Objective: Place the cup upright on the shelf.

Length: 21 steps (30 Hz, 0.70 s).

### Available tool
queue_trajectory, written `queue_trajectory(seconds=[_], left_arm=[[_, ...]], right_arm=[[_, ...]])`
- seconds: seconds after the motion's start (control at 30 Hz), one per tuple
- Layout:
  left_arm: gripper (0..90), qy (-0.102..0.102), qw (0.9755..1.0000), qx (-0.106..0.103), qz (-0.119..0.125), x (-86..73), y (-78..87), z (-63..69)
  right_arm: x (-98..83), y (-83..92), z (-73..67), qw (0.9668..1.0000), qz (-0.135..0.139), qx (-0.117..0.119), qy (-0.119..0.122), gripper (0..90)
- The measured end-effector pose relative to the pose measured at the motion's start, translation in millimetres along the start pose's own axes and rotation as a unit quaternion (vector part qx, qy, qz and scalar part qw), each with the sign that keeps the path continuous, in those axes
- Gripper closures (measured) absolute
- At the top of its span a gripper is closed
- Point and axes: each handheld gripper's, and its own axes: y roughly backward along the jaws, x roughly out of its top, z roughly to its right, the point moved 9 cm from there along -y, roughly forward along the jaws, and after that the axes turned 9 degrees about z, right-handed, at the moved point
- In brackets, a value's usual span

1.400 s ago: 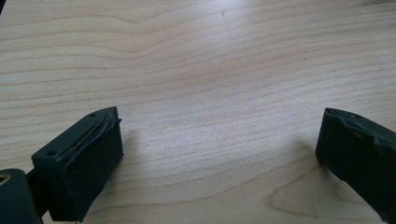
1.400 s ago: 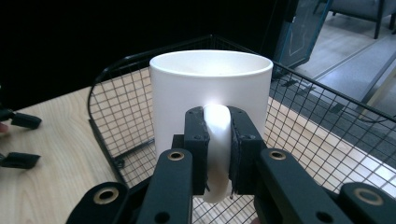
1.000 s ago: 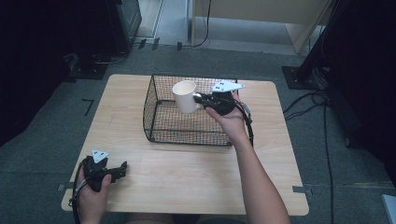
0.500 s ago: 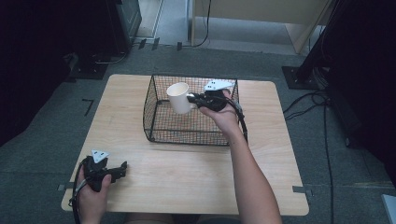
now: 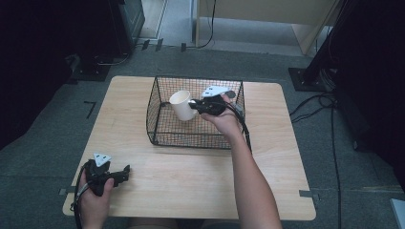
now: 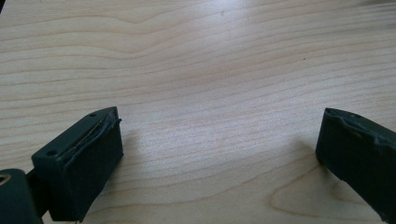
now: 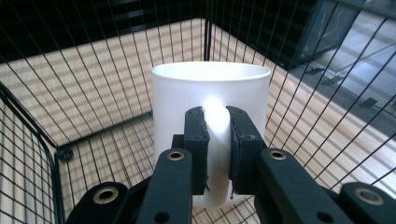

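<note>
Your right gripper (image 5: 193, 106) held the mug (image 5: 181, 104) by its handle, jaws clamped on both sides of it, inside the basket (image 5: 157, 129) at the far middle of the desk (image 5: 191, 176). The mug hung tilted, mouth toward the far left corner, above the basket's floor; whether its base touched the wire could not be made out. In the right gripper view the mug (image 7: 210, 107) stood past the fingers (image 7: 196, 140), which hid most of the handle, and its bottom was cut off behind them. Your left gripper (image 5: 125, 171) rested at the near left corner, jaws wide with nothing between them. In the left gripper view, its right pad (image 6: 359, 149) ran off the frame.
</note>
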Motion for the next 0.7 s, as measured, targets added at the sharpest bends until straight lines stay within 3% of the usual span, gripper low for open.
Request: queue_trajectory(seconds=[0.3, 0.7], left_arm=[[0.8, 0.0, 1.0, 0.0, 0.0, 0.0, 0.0, 0.0], [0.8, 0.0, 1.0, 0.0, 0.0, 0.0, 0.0, 0.0]], right_arm=[[-9.3, -2.7, 3.9, 0.9998, -0.019, 0.0, -0.01, 80.2], [-25.3, -0.3, 6.1, 0.9966, -0.079, -0.016, 0.019, 79.9]])
